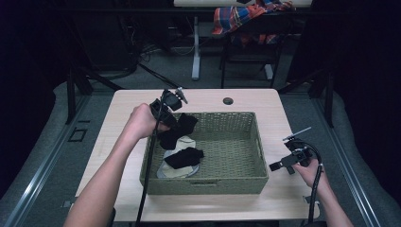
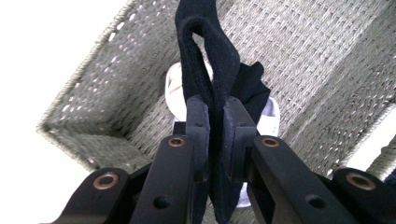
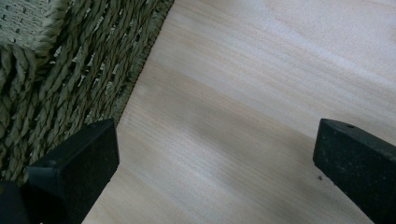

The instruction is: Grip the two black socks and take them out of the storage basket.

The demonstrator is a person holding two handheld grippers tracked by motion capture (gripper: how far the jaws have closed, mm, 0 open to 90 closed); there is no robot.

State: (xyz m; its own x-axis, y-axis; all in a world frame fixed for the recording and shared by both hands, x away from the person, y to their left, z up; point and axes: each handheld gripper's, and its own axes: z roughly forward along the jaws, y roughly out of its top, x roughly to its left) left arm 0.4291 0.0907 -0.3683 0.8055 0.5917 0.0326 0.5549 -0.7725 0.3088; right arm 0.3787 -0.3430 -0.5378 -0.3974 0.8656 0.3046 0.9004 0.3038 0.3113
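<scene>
High view: the left gripper (image 1: 176, 124) hangs over the far-left corner of the woven basket (image 1: 236, 185), its jaws pinching a black sock (image 1: 178, 131) that dangles from them into the basket. The sock's long axis runs nearly plumb, straight down from the jaws, and its lower end hangs just above, or perhaps touching, the pile on the basket floor; the view does not settle which. That pile consists of a second black garment (image 1: 185, 157) lying across pale cloth (image 1: 176, 171). The coming move turns on this vertical relation: the sock must clear the left wall of the basket before it can travel sideways. The left gripper is the nearer one by far; the right gripper (image 1: 275, 166) rests on the counter (image 1: 283, 198) outside the basket's right wall, well apart from the sock.

Left gripper view: the two pads are pressed together on a doubled fold of the sock (image 2: 205, 56), whose loop stands out beyond the jaws, a detail too small to read from above. Below it lie the pale cloth (image 2: 173, 88) and the basket's weave (image 2: 317, 60).

Right gripper view: the jaws stand spread with nothing between them, over bare counter (image 3: 261, 93), with the basket's outer wall (image 3: 60, 74) just beside one jaw, a closeness that the high view shows less plainly.
</scene>
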